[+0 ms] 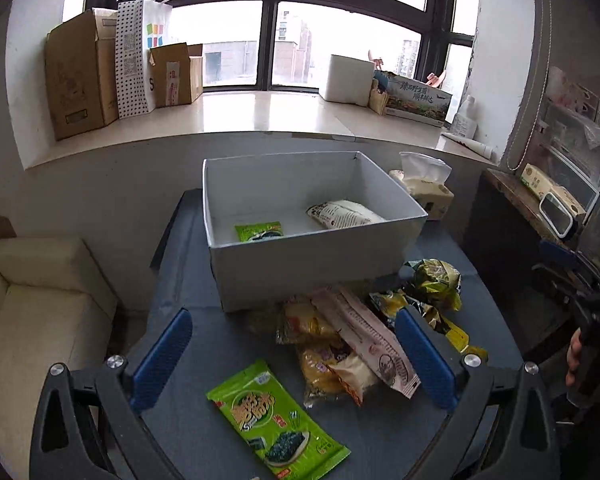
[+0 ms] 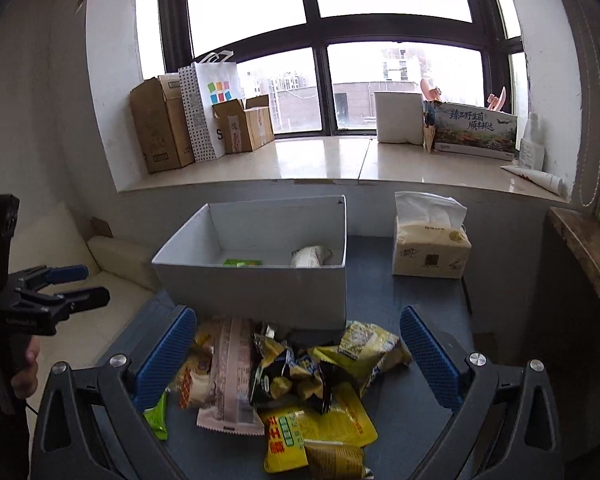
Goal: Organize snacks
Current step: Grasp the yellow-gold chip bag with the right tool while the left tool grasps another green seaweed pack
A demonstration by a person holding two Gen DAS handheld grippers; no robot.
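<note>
Left gripper [image 1: 294, 356] and right gripper [image 2: 298, 356] are both hanging spread wide, gripping nothing. The snack packets [image 2: 292, 384] are lying just ahead, below the fingers, before the white box [image 2: 260, 292]. Judged light, crinkly, slippery: pinching a flat sealed edge is advisable.

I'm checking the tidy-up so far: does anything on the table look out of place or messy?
Yes. Only two packets lie in the white box; the rest sit in a jumbled, overlapping heap of snacks in front of it, and a green seaweed packet lies apart, askew. Nothing looks spilled or torn.
</note>
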